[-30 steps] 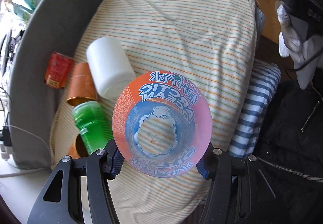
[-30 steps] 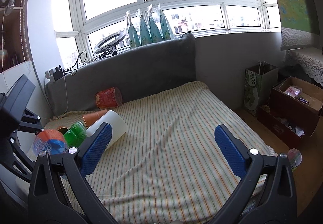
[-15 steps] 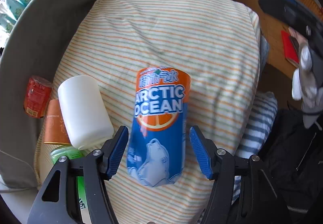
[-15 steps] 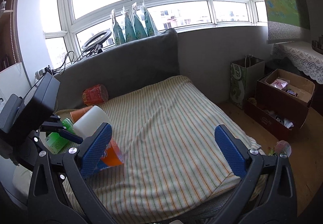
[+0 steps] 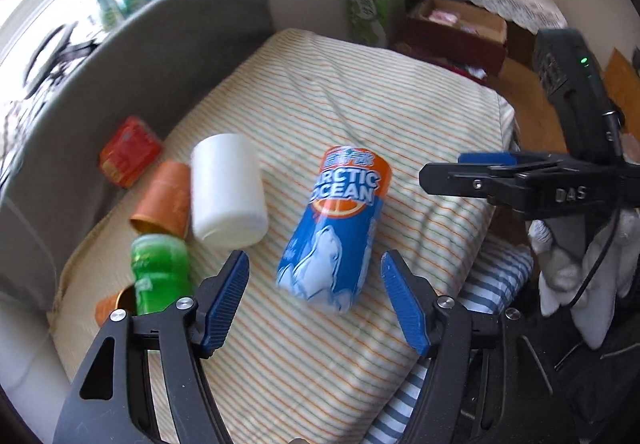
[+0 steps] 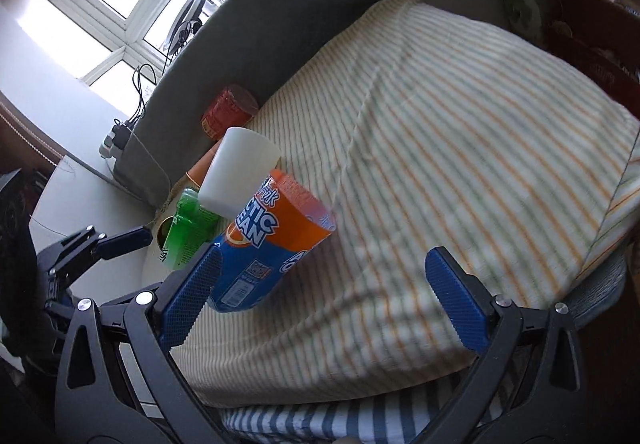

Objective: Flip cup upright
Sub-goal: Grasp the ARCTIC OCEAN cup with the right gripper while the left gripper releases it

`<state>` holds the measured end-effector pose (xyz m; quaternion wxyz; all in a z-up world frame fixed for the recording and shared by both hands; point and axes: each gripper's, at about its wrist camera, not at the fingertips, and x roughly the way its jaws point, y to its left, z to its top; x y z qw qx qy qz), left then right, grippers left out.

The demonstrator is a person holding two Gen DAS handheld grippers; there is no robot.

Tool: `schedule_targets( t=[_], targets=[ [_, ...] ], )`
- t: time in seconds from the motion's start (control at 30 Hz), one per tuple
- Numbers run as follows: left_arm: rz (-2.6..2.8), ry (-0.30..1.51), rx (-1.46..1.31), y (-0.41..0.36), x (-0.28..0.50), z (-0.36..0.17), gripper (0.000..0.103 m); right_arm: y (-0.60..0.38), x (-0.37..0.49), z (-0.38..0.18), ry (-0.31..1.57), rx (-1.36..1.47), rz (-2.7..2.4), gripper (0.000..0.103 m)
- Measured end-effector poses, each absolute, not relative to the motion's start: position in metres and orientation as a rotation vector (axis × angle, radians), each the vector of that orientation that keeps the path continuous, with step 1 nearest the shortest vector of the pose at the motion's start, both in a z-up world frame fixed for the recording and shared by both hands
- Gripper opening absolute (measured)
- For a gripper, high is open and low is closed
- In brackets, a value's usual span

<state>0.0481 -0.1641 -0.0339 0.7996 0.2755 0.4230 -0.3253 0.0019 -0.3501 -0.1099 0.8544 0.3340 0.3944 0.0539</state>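
Arctic Ocean cup (image 5: 334,226) standing on the striped cushion (image 5: 372,92), orange rim up (blurred), just right of the white cup (image 5: 228,190) and green cup (image 5: 160,278). Left gripper (image 5: 314,302) spread wide, touching nothing; right gripper (image 6: 320,294) likewise wide and empty.

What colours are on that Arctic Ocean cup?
The Arctic Ocean cup is orange at the top, blue below, with a white polar bear; clearest in the left wrist view.
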Motion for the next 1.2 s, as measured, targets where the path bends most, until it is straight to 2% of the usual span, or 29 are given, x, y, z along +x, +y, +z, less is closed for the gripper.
schedule_targets(
  t=[0.1,0.37,0.87,1.2],
  targets=[
    [-0.613,0.837,0.54,-0.141,0.038,-0.031,0.071,-0.336,0.011,-0.113,0.866,0.726,0.13,0.103],
    [-0.505,0.838,0.367,-0.09,0.028,-0.042,0.071,-0.322,0.04,-0.131,0.956,0.871,0.122,0.103],
    [-0.468,0.805,0.268,-0.057,0.022,-0.043,0.071,-0.307,0.083,-0.139,1.052,0.827,0.076,0.103],
    [-0.444,0.81,0.231,-0.044,0.026,-0.046,0.071,-0.304,0.095,-0.134,1.064,0.765,0.089,0.079]
  ],
)
